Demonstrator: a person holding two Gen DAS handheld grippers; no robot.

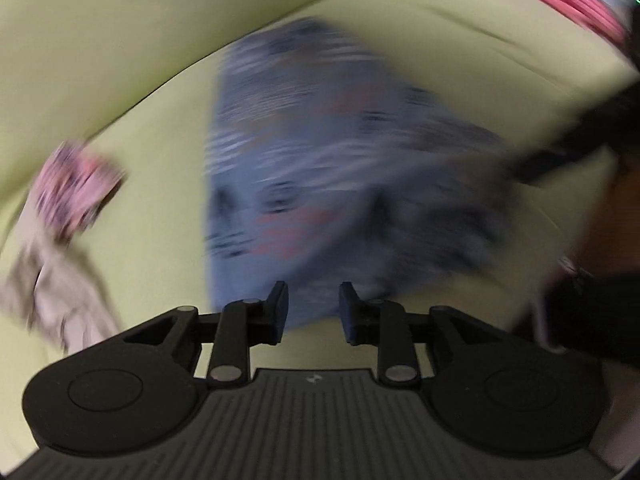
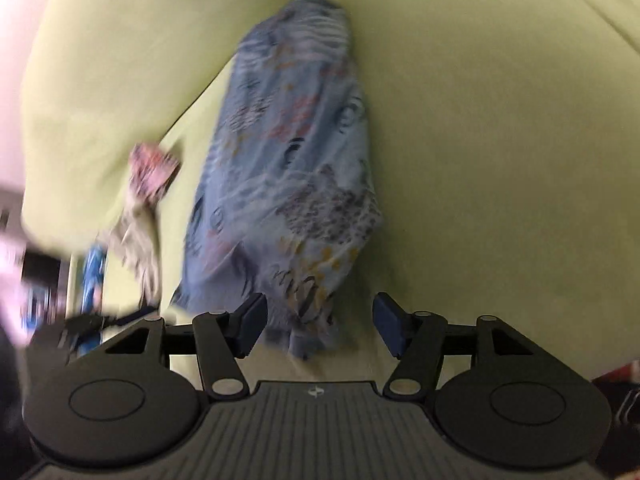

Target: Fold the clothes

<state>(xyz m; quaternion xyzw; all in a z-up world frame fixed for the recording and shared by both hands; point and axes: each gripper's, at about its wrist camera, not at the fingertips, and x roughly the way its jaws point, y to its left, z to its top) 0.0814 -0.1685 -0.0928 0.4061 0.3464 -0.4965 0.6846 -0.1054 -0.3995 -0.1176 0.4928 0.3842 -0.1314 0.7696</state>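
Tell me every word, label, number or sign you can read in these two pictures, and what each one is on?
No readable words or numbers in either view.
Left gripper: a small pale emblem on its ribbed body, a symbol, not letters.
Right gripper: the same small emblem, also no letters.
Blue patterned garment: only printed shapes and stripes, blurred by motion; no text can be made out.
Pink patterned cloth: too blurred to tell.

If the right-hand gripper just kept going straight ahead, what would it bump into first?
Most likely the blue patterned garment, lying on the green sofa directly ahead of the open right gripper. Blur makes depth uncertain.
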